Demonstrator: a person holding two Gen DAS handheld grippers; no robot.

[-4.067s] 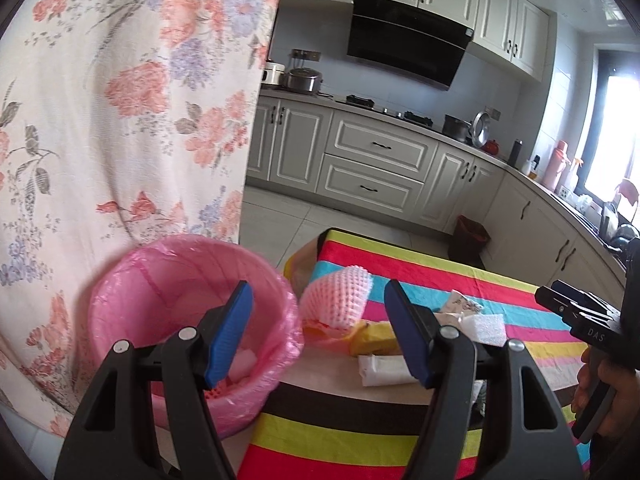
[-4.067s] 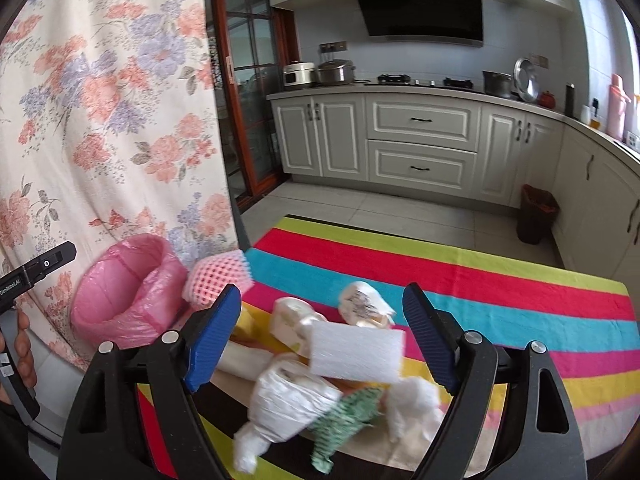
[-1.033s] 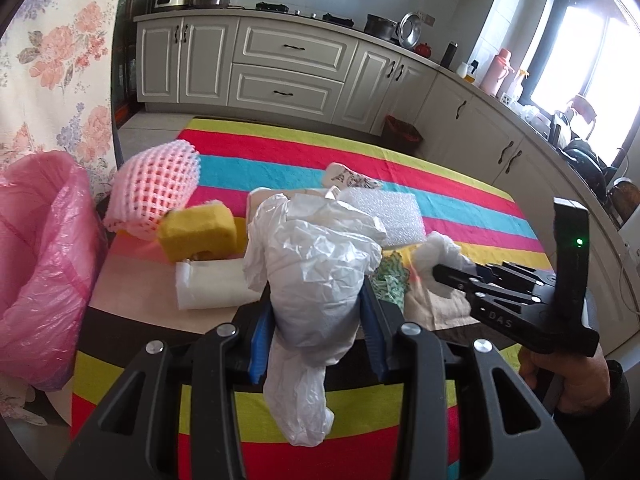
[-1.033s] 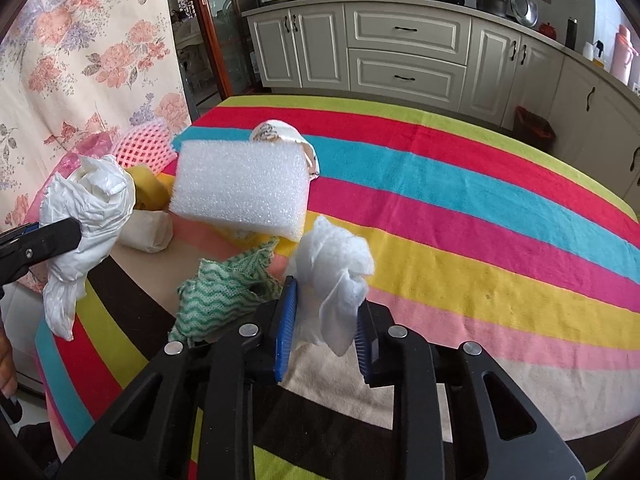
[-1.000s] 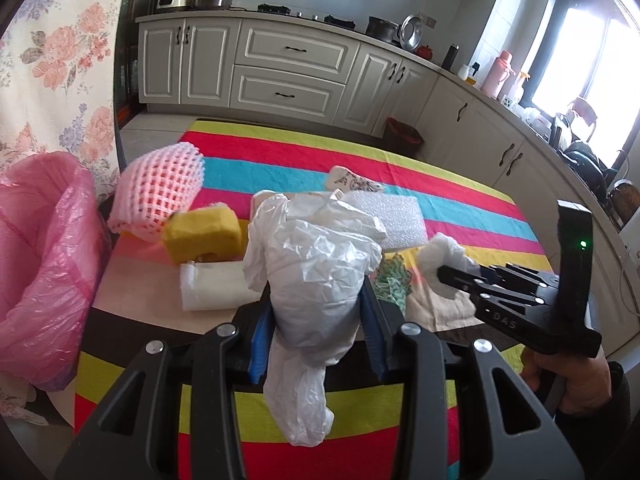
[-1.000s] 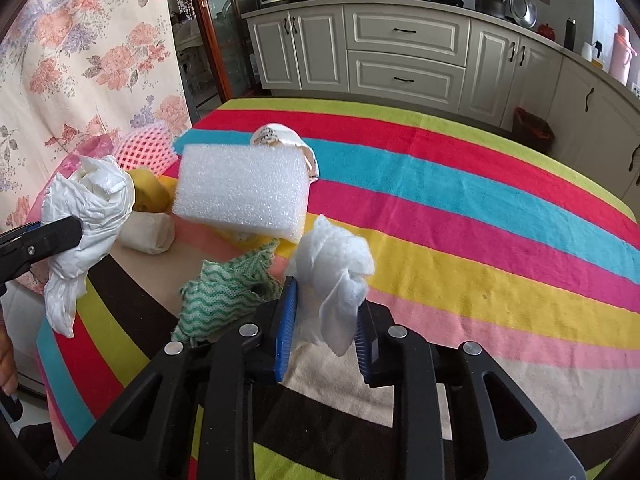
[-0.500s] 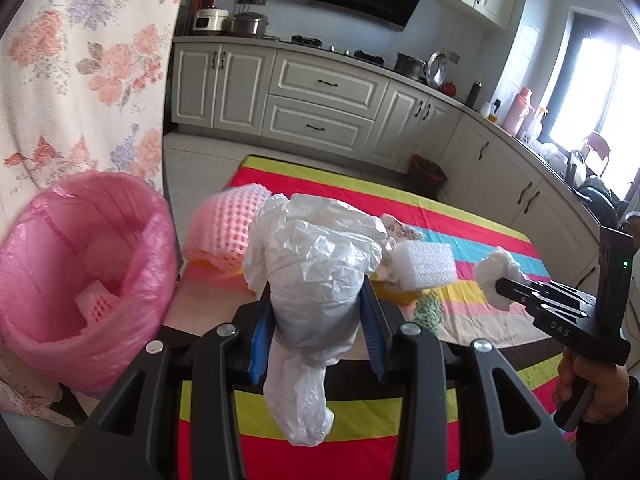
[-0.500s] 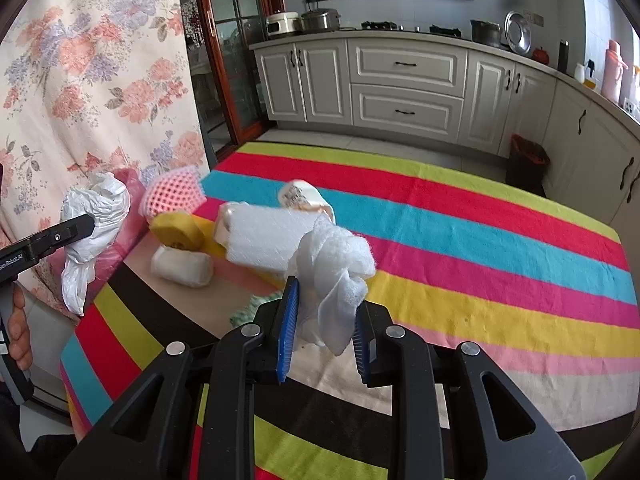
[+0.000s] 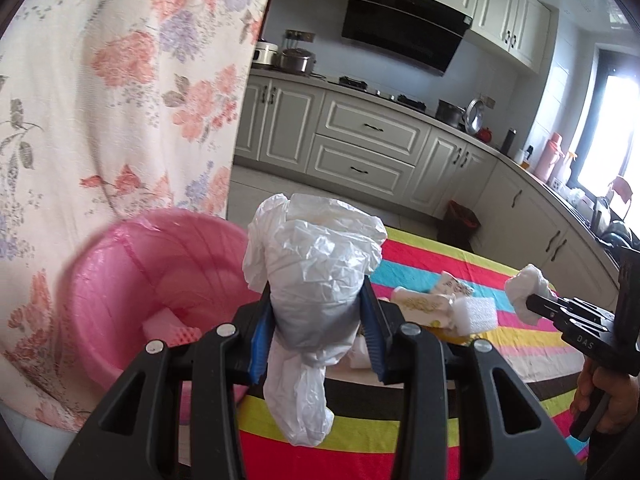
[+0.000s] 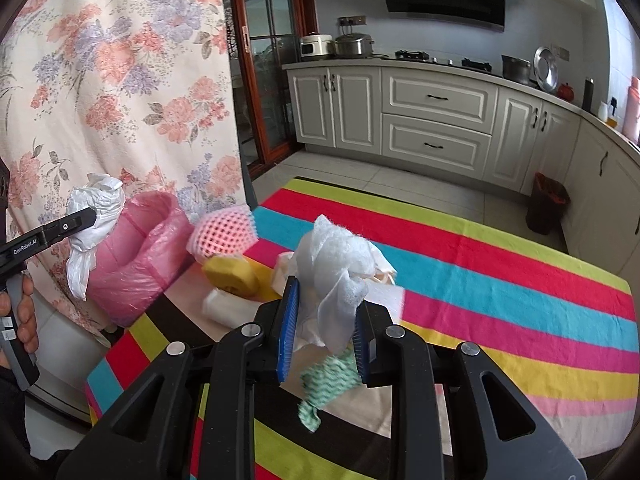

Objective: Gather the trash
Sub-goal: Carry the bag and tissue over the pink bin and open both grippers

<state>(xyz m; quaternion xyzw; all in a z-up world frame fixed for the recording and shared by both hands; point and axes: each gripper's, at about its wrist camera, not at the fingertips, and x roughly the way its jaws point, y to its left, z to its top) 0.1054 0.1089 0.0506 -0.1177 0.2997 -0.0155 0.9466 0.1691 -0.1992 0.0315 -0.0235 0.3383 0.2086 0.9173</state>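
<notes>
Pink is our landmark: the bin lined with a pink bag (image 9: 160, 280) stands at the near-left corner of the striped table (image 10: 500, 272), in front of a flowered curtain (image 9: 120, 80). We hold our left gripper (image 9: 316, 332) just beside the bin, on its table side and above its rim, the blue pads clenched on a crumpled white plastic bag (image 9: 312, 272) whose tail hangs down below the jaws. Inside the bin, near its bottom, we see a piece of pink foam netting (image 9: 172, 330).

Farther from the bin, over the table, our right gripper (image 10: 324, 328) is clamped on a wad of white tissue (image 10: 340, 268) that stands up above the pads. In the left view the same wad shows at the tip of that gripper, well to the right of the bin.

On the table next to the bin lie the remaining pieces: a pink foam net sleeve (image 10: 224, 232) closest to it, then a yellow sponge (image 10: 232, 274) touching the sleeve, and a white roll (image 10: 224, 304) just in front of the sponge. A white foam block (image 9: 476, 314) lies farther from the bin, and a green patterned cloth (image 10: 328, 384) shows below the right gripper's pads. We cannot tell whether the cloth touches the gripper.
</notes>
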